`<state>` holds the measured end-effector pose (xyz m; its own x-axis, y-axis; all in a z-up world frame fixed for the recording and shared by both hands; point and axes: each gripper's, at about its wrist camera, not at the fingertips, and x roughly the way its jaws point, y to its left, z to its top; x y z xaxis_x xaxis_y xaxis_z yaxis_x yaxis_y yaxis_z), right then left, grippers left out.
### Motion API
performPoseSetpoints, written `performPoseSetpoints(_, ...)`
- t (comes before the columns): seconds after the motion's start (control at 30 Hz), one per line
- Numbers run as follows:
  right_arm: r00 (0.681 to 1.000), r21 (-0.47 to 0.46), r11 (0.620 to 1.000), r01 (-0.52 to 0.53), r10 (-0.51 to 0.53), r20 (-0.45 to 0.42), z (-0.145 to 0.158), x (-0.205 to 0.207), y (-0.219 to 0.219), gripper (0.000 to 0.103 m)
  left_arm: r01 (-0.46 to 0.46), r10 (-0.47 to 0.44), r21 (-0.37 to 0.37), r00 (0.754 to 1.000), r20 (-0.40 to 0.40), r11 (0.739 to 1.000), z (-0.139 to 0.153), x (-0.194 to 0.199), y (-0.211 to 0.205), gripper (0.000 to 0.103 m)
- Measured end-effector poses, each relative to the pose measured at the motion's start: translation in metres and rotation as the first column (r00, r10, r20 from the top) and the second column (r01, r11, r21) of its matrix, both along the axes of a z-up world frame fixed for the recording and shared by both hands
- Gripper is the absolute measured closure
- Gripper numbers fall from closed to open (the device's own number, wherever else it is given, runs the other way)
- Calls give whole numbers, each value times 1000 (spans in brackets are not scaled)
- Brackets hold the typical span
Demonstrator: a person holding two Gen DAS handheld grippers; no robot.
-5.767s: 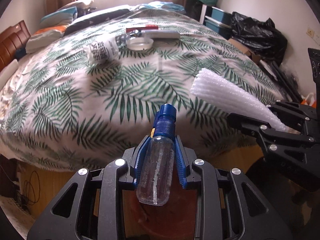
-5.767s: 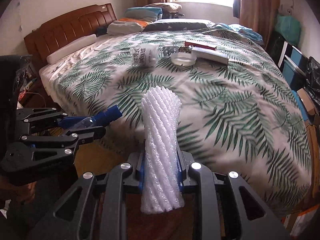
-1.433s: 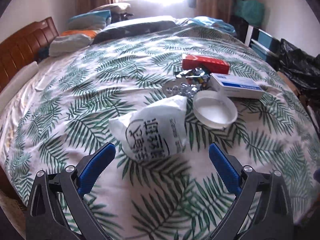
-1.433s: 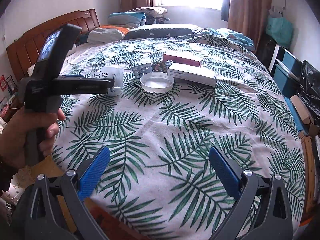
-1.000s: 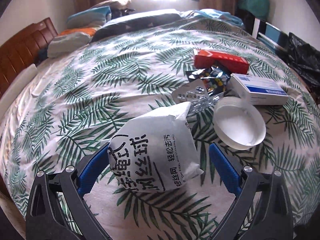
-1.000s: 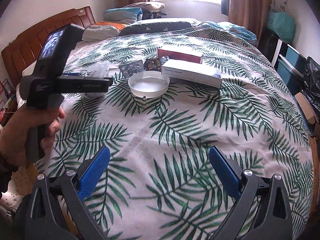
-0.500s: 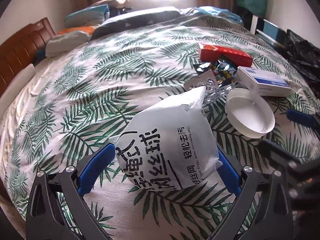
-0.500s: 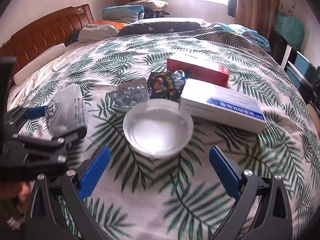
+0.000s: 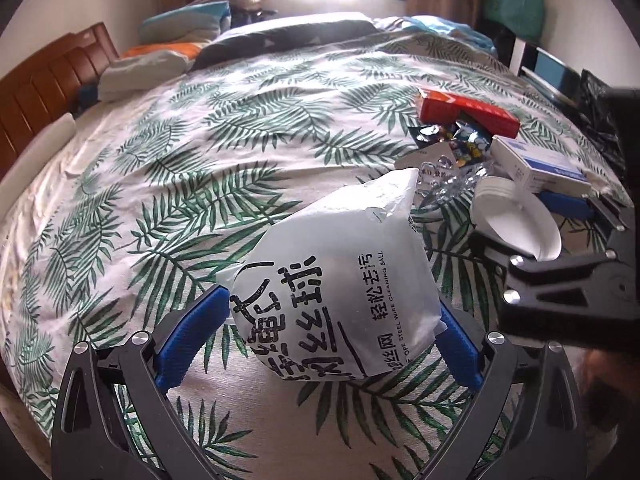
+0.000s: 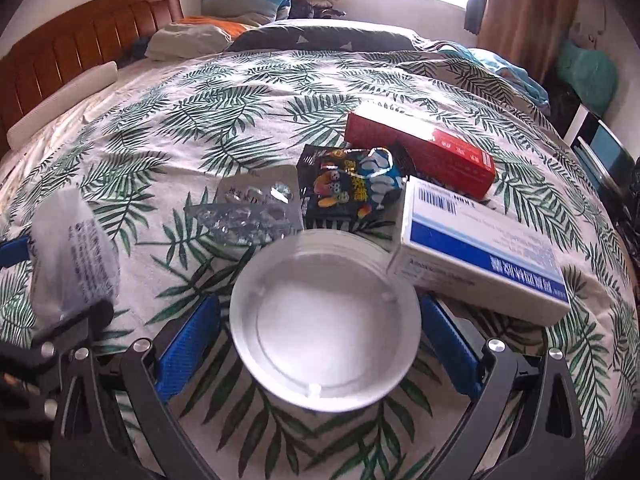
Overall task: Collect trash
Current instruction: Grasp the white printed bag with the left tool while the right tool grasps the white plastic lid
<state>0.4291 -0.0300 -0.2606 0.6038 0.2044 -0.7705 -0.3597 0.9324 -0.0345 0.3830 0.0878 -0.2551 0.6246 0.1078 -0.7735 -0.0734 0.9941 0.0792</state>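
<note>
White plastic, with black printing, makes the pouch (image 9: 336, 292) that sits low in the middle of the left wrist frame, on the leaf-patterned bed cover (image 9: 200, 184). The left claw (image 9: 320, 344) is wide open around it; its blue pads look to touch the pouch sides, but I cannot tell if they press. The right claw (image 10: 316, 340) is also wide open, one pad on each side of a round white lid (image 10: 324, 320), holding nothing. Behind the lid lie blister packs (image 10: 256, 208), a dark snack wrapper (image 10: 348, 192), a red box (image 10: 420, 152) and a white-blue box (image 10: 480, 248).
</note>
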Motion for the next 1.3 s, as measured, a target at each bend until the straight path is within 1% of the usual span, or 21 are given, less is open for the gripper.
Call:
performPoseSetpoints(0.07, 1000, -9, 1000, 3, -3, -4, -1, 4, 2, 9, 3, -3, 8, 1000, 0, 1000, 0, 0, -2, 6)
performPoseSetpoints(0.1, 1000, -14, 1000, 9, -9, -10, -3, 5, 2, 16, 6, -6, 11, 1000, 0, 1000, -1, 0, -3, 6)
performPoseSetpoints(0.13, 1000, -11, 1000, 11, -11, -17, -4, 5, 0, 18, 7, -7, 17, 1000, -2, 1000, -1, 0, -4, 6)
performPoseSetpoints(0.3, 1000, 24, 1000, -5, 6, -22, 0, -5, -9, 22, 2, -2, 15, 1000, 3, 1000, 1, 3, -5, 6)
performPoseSetpoints(0.43, 1000, 37, 999, -17, 18, -9, 6, -31, -24, 23, -2, 2, 7, 1000, 18, 1000, 4, 6, -7, 6)
performPoseSetpoints(0.5, 1000, 28, 999, -28, 28, 5, 8, -46, -30, 23, 1, -1, 15, 1000, 17, 1000, 3, 10, -9, 6)
performPoseSetpoints(0.57, 999, 12, 999, -40, 40, 14, 7, -62, -36, 23, 9, -9, 0, 1000, 19, 1000, 2, 13, -10, 6)
performPoseSetpoints(0.6, 999, 5, 999, -44, 44, 14, 6, -68, -38, 23, 10, -10, -3, 1000, 14, 1000, 0, 15, -10, 7)
performPoseSetpoints(0.67, 999, 2, 999, -50, 50, 18, 6, -76, -42, 23, -4, 4, 13, 1000, -1, 1000, -3, 17, -10, 22)
performPoseSetpoints(0.7, 998, 6, 999, -51, 51, 24, 7, -80, -44, 23, -6, 6, 7, 1000, -3, 1000, -4, 16, -9, 30)
performPoseSetpoints(0.73, 998, 9, 999, -53, 53, 29, 8, -82, -45, 23, -5, 5, -4, 1000, -5, 1000, -4, 15, -9, 35)
performPoseSetpoints(0.83, 998, 21, 998, -59, 58, 30, 11, -85, -46, 23, 14, -14, -9, 1000, -11, 1000, -2, 9, -11, 44)
performPoseSetpoints(1.07, 998, 44, 997, -57, 55, 35, 19, -102, -55, 23, 60, -60, -12, 998, -2, 998, 10, -20, -24, 46)
performPoseSetpoints(1.3, 998, 54, 997, -51, 49, 46, 33, -133, -70, 23, 119, -119, -39, 993, 0, 992, 19, -62, -46, 46)
